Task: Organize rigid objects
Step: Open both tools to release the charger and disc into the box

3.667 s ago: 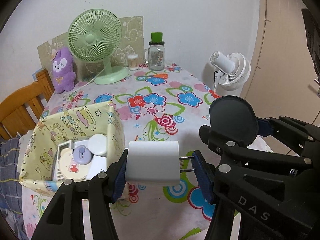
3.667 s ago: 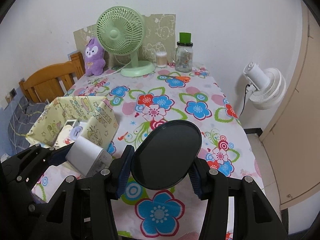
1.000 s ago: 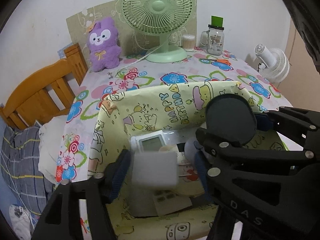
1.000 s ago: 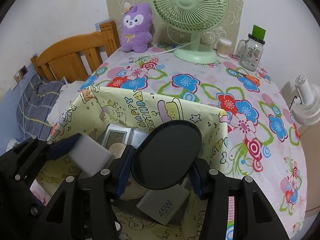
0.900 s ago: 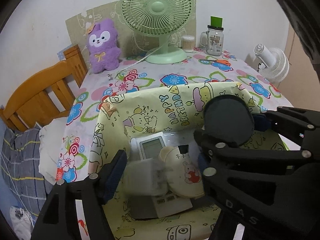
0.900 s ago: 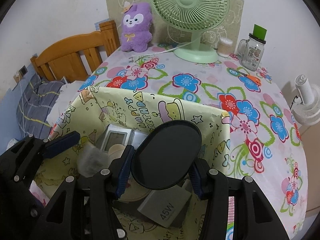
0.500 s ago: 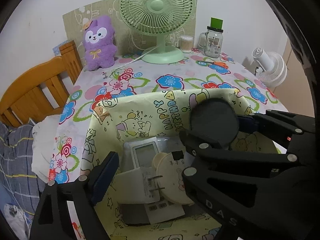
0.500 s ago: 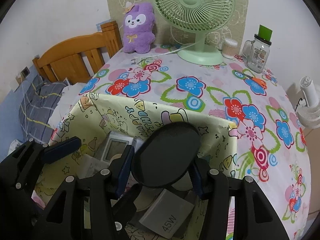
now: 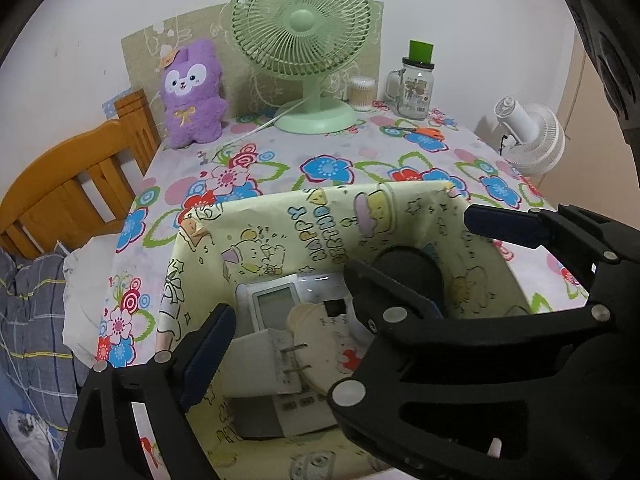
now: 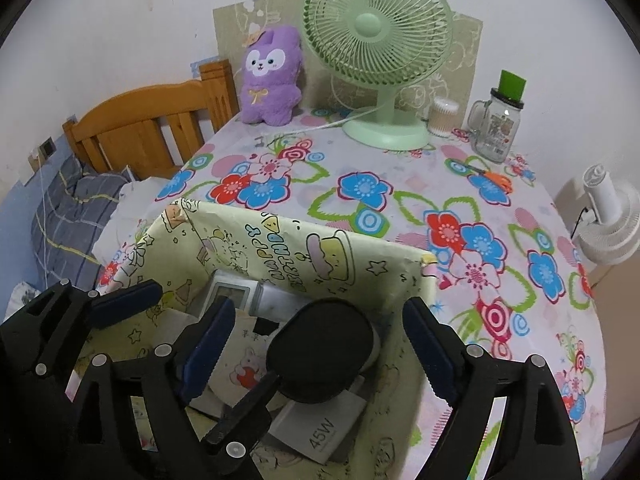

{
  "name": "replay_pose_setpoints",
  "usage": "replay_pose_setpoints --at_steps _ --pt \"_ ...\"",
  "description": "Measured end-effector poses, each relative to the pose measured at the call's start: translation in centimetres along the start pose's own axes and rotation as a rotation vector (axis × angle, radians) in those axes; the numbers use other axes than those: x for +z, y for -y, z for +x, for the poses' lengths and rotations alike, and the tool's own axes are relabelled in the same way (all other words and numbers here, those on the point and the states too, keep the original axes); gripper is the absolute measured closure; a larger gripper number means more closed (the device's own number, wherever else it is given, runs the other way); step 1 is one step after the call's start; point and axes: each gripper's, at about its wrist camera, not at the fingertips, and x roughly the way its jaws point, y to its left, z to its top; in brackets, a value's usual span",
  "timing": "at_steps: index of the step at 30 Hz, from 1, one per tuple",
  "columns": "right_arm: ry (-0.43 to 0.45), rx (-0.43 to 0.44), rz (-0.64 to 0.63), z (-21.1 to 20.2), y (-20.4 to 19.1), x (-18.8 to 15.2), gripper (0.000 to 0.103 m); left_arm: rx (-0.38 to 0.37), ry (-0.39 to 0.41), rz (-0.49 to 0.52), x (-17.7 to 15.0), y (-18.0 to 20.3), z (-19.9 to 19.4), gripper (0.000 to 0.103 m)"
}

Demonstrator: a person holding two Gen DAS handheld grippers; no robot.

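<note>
Charger (image 9: 262,364), mirror (image 10: 324,354) newly in box (image 10: 360,258)

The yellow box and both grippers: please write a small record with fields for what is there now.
container: yellow cartoon-print box on the flowered tablecloth
left gripper: open, holds nothing
white plug adapter: lies in the box, prongs toward the cream bear-shaped item
right gripper: jaws opening, pads clear of the black oval mirror
black oval mirror: in the box, over a grey 45W charger

Right hand-held gripper (image 10: 320,350) jaws opening over yellow box (image 10: 320,252), black oval mirror (image 10: 322,350) lying inside
</note>
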Motion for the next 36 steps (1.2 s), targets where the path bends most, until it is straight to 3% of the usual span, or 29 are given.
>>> replay_pose_setpoints --at_steps 13,36 --pt "0.060 -0.032 0.024 -3.7 1.6 -1.6 0.011 0.007 0.065 0.036 -0.6 2.9 -2.5 0.004" --pt "0.064 -0.104 0.090 -7.3 5.7 -4.5 0.010 -0.011 0.062 -0.004 -1.3 6.0 -3.5 0.000"
